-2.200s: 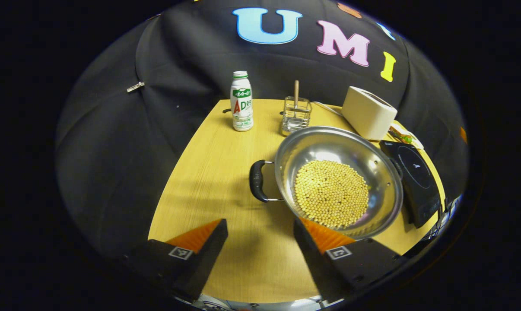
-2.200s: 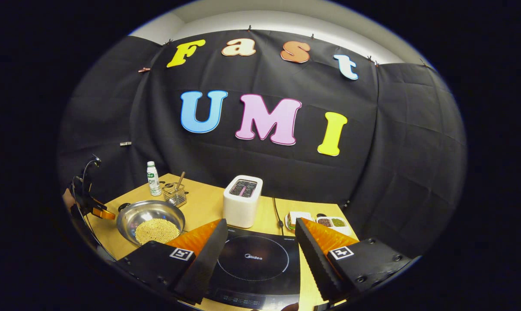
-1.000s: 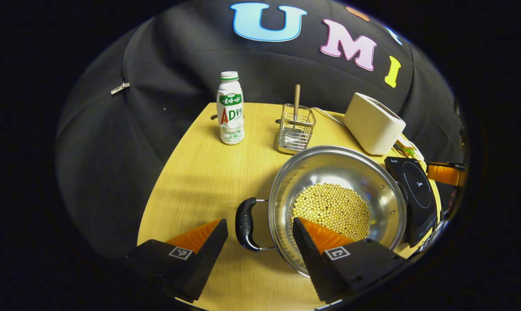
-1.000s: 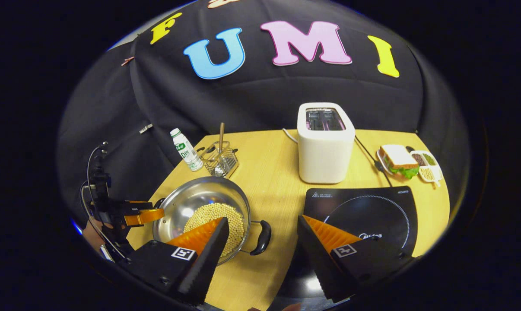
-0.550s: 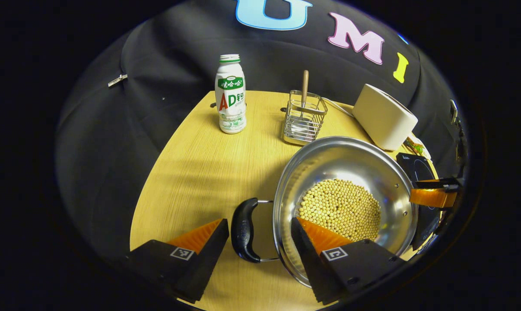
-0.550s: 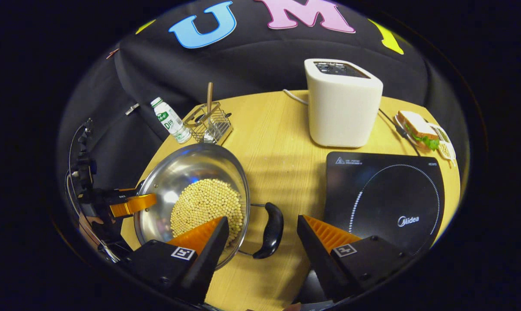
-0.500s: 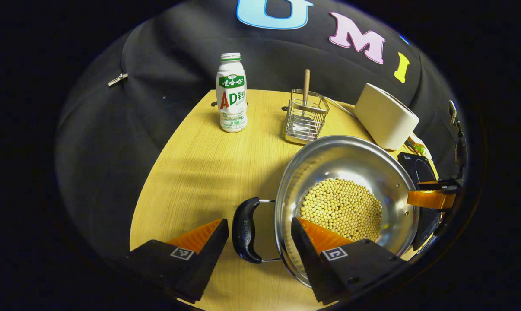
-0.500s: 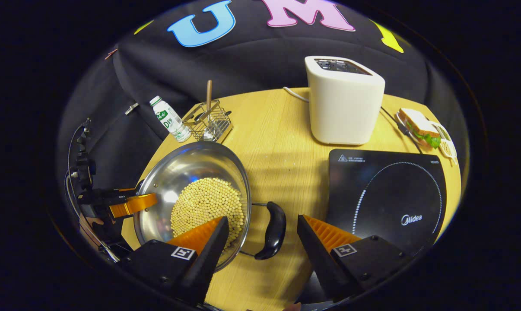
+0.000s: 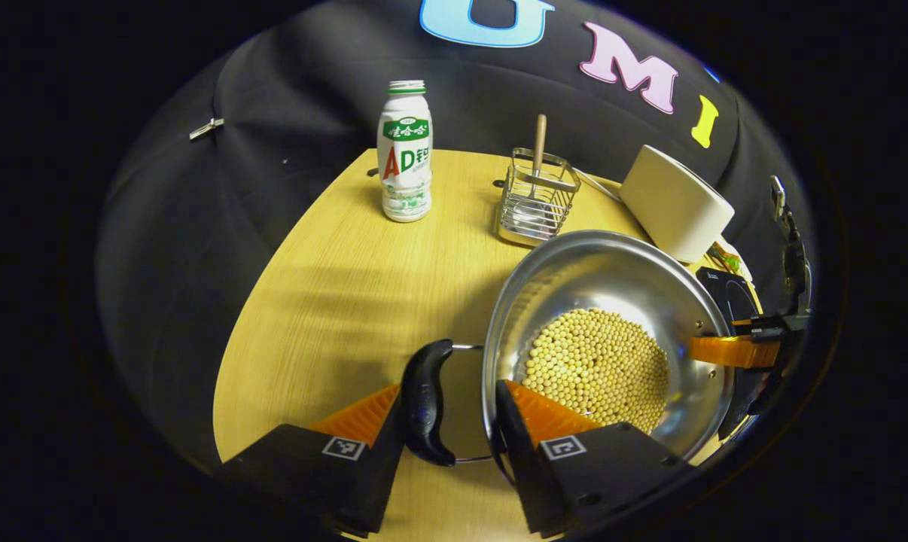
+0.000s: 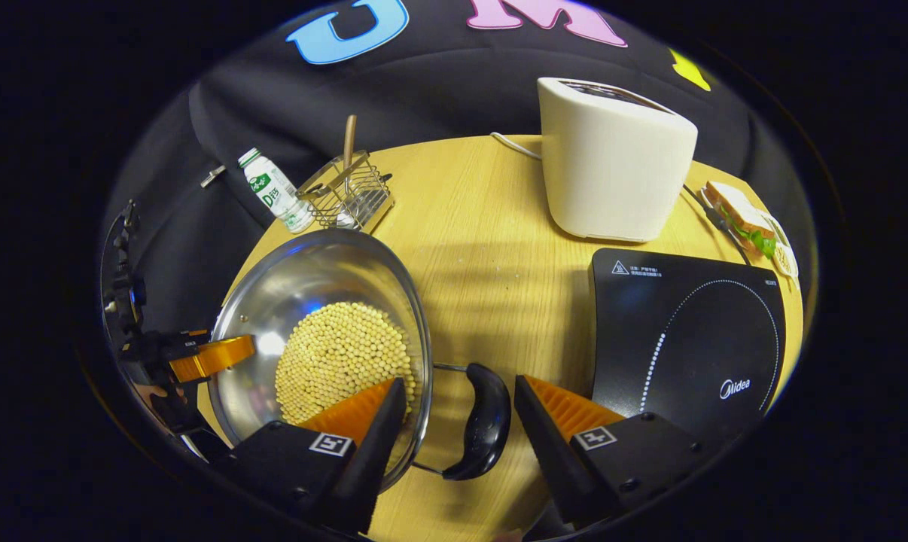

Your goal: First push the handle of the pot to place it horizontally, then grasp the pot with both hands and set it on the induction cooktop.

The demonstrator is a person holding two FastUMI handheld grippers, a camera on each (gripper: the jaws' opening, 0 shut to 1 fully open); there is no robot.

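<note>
The pot [image 9: 608, 331] sits at the table's [image 9: 333, 301] near-left part, its two black handles now lying level at 9 and 3 o'clock. Since half a second ago the left gripper [image 9: 446, 421] has narrowed around the left handle [image 9: 426, 401] — one finger seems to touch, not clenched yet. The right gripper [image 10: 458, 418] stays spread, straddling the right handle [image 10: 484, 421]. Judging by this, lifting comes next. The pot holds beans [image 9: 597, 369]; a rack [image 9: 537, 203] at 12 o'clock holds a wooden-handled tool. The cooktop [image 10: 687, 339] waits at 3 o'clock.

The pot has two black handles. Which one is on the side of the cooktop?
The handle between the right tool's fingers: the cooktop lies just beyond it. The other handle, at the left tool, is on the pot's far side.
</note>
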